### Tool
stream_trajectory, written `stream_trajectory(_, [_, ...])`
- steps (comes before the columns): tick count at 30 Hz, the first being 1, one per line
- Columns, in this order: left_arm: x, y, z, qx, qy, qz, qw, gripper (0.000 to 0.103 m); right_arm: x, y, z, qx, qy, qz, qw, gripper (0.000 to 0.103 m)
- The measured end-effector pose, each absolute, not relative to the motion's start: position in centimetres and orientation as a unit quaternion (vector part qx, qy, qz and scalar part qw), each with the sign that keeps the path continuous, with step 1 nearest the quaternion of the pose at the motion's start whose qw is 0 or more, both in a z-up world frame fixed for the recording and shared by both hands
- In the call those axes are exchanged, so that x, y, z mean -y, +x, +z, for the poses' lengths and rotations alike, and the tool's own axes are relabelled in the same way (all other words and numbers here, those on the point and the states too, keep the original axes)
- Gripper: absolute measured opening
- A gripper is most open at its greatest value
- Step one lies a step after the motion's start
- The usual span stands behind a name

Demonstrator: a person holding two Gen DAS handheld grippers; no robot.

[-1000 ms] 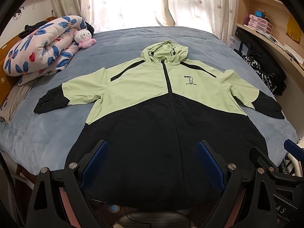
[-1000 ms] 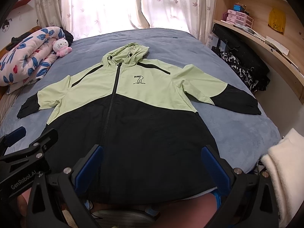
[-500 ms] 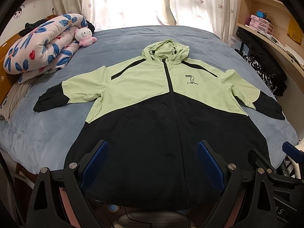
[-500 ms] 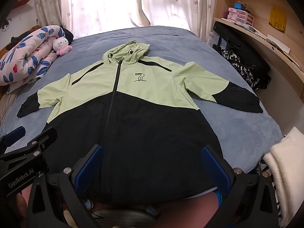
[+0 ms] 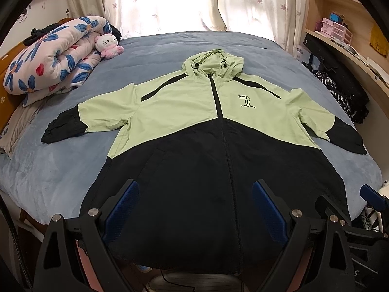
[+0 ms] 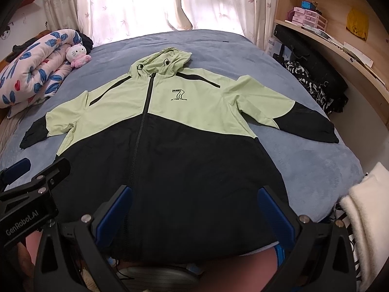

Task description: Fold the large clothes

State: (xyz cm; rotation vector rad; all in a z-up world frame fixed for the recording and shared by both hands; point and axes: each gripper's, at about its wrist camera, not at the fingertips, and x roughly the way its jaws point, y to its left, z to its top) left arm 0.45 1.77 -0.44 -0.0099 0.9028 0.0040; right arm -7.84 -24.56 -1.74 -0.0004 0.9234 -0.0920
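Slippery green-and-black jacket (image 5: 201, 146) lay flat on the bed (image 5: 48, 170), both grippers' jaws released above its hem, so a shallow pinch risked fabric sliding free mid-fold.

"7" on jacket (image 6: 170, 131); "genrobot.ai" on left gripper (image 6: 24, 221)

Home bedroom, blue-covered bed (image 5: 60, 170), rolled floral quilt (image 5: 51, 58), plush cat toy (image 5: 108, 45), curtained window (image 5: 170, 2), wooden shelves (image 6: 335, 36) with clutter
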Motion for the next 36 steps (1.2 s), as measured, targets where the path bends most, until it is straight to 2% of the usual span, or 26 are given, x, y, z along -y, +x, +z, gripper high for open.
stream_trajectory(27, [-0.4, 3.4, 0.3, -0.431, 0.001, 0.010, 0.902, 0.093, 25.8, -4.4, -1.1, -0.446, 0.017, -0.037, 0.894, 0.103])
stream_trajectory(36, [0.4, 4.4, 1.5, -0.425, 0.012, 0.008, 0.905, 0.093, 26.3, -3.5, 0.9, -0.426, 0.018, -0.042, 0.904, 0.103])
